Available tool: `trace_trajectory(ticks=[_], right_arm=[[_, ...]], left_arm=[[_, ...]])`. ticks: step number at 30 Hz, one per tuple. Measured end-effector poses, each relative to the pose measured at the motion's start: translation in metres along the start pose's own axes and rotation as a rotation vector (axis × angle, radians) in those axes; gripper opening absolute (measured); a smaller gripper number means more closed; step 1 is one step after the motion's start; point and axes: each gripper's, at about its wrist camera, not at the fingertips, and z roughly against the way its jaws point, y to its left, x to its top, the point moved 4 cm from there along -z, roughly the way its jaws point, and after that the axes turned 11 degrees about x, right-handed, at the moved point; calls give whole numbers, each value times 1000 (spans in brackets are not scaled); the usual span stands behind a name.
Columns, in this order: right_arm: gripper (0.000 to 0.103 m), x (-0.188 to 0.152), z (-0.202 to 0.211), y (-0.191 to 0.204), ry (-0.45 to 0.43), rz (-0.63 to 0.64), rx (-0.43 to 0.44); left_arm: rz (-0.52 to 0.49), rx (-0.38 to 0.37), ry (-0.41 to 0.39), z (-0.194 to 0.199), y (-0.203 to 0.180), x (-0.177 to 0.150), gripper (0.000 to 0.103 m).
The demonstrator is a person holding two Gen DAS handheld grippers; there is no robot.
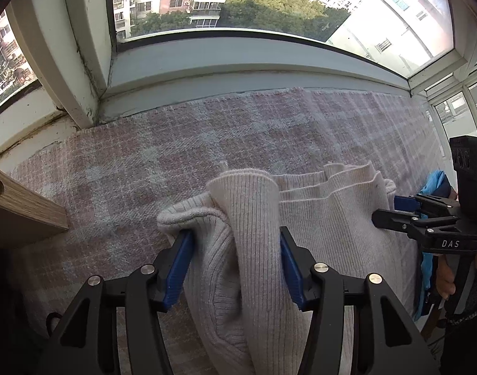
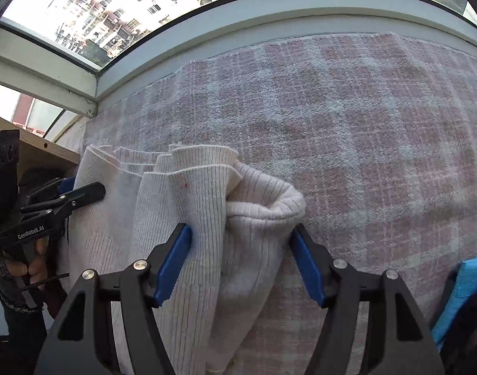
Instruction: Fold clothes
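Over the pink-and-grey checked blanket [image 1: 207, 131] by the window [image 1: 238, 0], one cream ribbed sweater [image 1: 316, 206] is held up off the surface, bunched into several stacked layers. The left gripper [image 1: 235, 268] has its blue pads on either side of a thick wad of knit at the sweater's left end, so I'd say it's clamped on the fabric, though the jaws stand fairly wide because the wad is bulky. Same deal on the other side: the right gripper [image 2: 241, 262] pinches the sweater [image 2: 188, 218] at its right end, with a rolled cuff or hem poking out past the far pad. Looks to me like we're mid-fold, with the garment lifted and partly doubled over but not yet laid down. Next move probably calls for lowering both ends together onto the blanket [image 2: 363, 125], keeping the edges lined up so the layers don't slide apart, then letting go. Count: one sweater, two grippers, one blanket, one wooden board [image 1: 22, 206] at the left edge, and one bit of blue cloth [image 2: 466, 290] near the right that I can't identify.
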Motion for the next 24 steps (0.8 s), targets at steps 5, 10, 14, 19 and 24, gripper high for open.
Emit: trace_trajectory(ticks=[5, 10, 14, 19, 24], right_arm=[[75, 3, -8, 12, -5, 68, 10], [35, 0, -14, 23, -23, 117, 82], [30, -7, -2, 37, -73, 144, 103], [13, -40, 45, 68, -147, 202, 144], [12, -78, 79, 99, -199, 300, 110]], left_arm=[[-13, -14, -21, 2, 0, -2, 47], [-40, -12, -59, 6, -6, -5, 33], [-36, -54, -85, 19, -8, -11, 27], [-1, -160, -161, 69, 1, -31, 24], [-26, -184, -244, 126, 3, -64, 23]])
